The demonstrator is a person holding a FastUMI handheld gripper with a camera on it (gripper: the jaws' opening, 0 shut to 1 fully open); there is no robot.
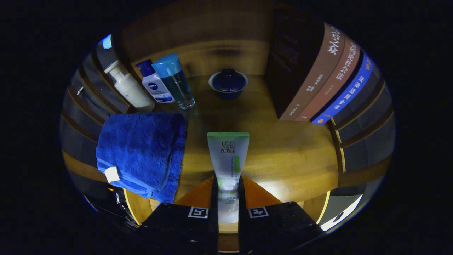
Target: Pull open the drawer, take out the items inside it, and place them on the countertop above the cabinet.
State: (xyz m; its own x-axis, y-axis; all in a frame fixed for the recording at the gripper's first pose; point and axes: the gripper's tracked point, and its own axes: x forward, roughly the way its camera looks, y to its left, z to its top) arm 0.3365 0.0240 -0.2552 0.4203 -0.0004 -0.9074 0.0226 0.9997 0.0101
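Both tongs (227, 191) pinch tube (228, 159) over countertop (290, 156); towel (141, 152) beside.

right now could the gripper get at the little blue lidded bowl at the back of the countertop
Probably not yet: the gripper is shut on the tube, so its fingers are full. The wooden countertop ahead to the lidded bowl looks bare, so once the tube is put down the way seems free.

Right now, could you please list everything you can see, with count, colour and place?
Soft plastic tube with green end: 1, white, clamped between the fingers.
Folded terry towel: 1, blue, beside the tube.
Pump bottle: 1, white, behind the towel.
Blue-capped bottles: 2, one white, one clear, beside the pump bottle.
Lidded bowl: 1, dark blue, beyond the tube.
Upright books: 3, two brown, one blue, beside the bowl.
Wooden countertop: 1, brown.
Gripper: 1, shut on the tube.
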